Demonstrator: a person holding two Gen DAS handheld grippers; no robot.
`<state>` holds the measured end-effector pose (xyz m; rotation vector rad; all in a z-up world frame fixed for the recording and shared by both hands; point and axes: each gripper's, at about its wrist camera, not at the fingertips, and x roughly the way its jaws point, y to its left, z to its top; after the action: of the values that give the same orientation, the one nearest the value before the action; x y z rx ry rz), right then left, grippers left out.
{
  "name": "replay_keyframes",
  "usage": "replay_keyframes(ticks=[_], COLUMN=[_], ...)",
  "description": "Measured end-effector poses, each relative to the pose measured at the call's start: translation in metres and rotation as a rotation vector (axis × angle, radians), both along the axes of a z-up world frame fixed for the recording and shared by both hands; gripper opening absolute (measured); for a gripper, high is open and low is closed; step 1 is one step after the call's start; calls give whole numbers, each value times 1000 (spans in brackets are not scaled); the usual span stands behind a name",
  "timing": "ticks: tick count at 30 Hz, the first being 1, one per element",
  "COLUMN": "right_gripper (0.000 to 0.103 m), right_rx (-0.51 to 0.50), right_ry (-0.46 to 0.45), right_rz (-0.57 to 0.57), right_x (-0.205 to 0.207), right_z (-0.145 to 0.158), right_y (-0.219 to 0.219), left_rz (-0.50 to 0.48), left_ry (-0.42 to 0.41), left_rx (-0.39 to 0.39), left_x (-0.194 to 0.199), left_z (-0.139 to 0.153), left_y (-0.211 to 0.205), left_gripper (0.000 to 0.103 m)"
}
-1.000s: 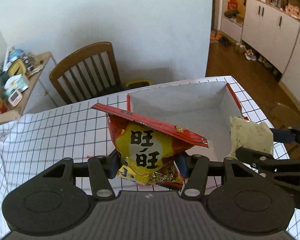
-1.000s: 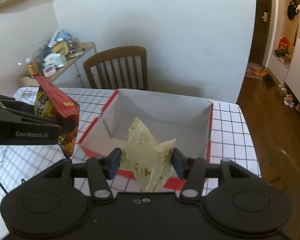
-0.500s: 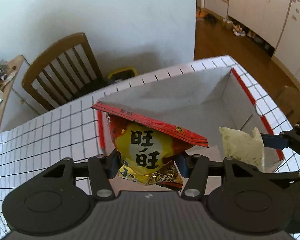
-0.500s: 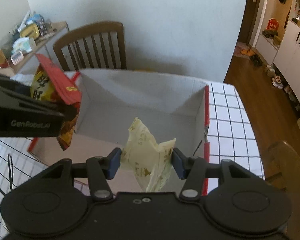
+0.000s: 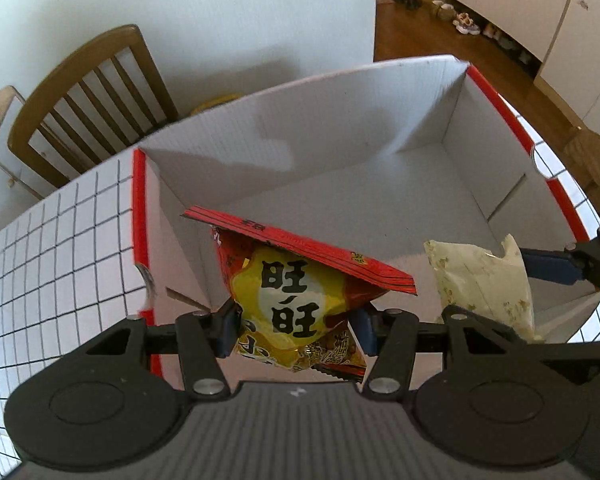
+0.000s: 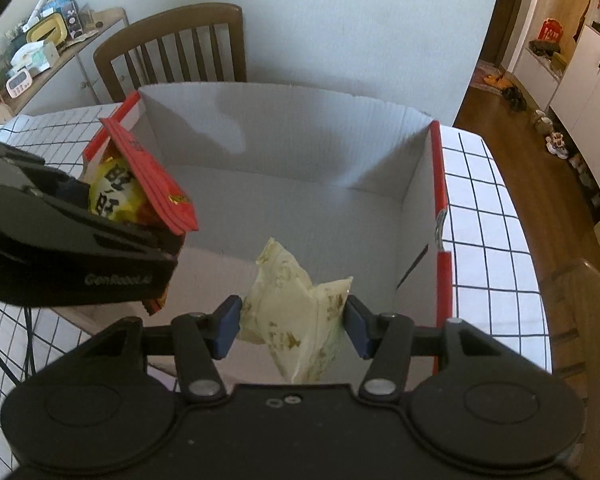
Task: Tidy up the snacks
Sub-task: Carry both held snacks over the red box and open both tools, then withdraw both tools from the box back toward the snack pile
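**Two snack packets held over the open box**

While both packets hang above the white interior of the red-edged cardboard box [image 5: 380, 152], neither one touches its floor; the left claw [image 5: 294, 330] is clamped on the red and yellow snack bag [image 5: 296, 296], its blue pads pressing the bag's lower half from either side, with the bag's flat red top seam tilted down toward the right; the bag sits over the box's near left corner, close to the left wall. From the right wrist view the same bag [image 6: 136, 184] shows at the left, gripped in the black left claw body, just inside the box's left side.

The right claw [image 6: 292, 326] grips the pale cream packet [image 6: 296, 316], its blue fingers [image 6: 226, 328] closed narrowly against the packet's crumpled sides; the packet hangs over the near right part of the box [image 6: 300, 136], well apart from the far wall. In the left wrist view this cream packet [image 5: 480, 280] appears to the right of the red bag, apart from it.

The box rests on a table covered by a white cloth with a black grid [image 5: 52, 248]; a wooden slat-back chair [image 6: 176, 52] stands behind the box against the pale wall; a cluttered side shelf [image 6: 40, 48] lies at the far left.
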<state>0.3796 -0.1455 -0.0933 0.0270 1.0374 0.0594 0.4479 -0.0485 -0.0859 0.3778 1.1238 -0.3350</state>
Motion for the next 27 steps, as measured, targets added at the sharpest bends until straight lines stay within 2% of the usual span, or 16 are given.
replay_keyframes(ticks=[9,12,15,18,27], right_gripper=[57,63,64,75,85], right_rx=[-23,-32,-24,-18,-12], right_ry=[19,13,7,-10,-69], right_rz=[5,3,-2,-4,-3], right_x=[0,-2,-4,-9,-31], right_z=[-8,-7,-4,1,28], right_y=[4,5,3,1,-4], left_rz=[-5,8,6,2,10], left_ry=[6,8,-10,-33,-88], left_rx=[15,12,9,12,-11], left_x=[-6,-7,-11,-13,-33], left_z=[-9,-8,-3,3,30], left_y=[-1,-1,-1,1,5], left_gripper=[57,57,58,63,64])
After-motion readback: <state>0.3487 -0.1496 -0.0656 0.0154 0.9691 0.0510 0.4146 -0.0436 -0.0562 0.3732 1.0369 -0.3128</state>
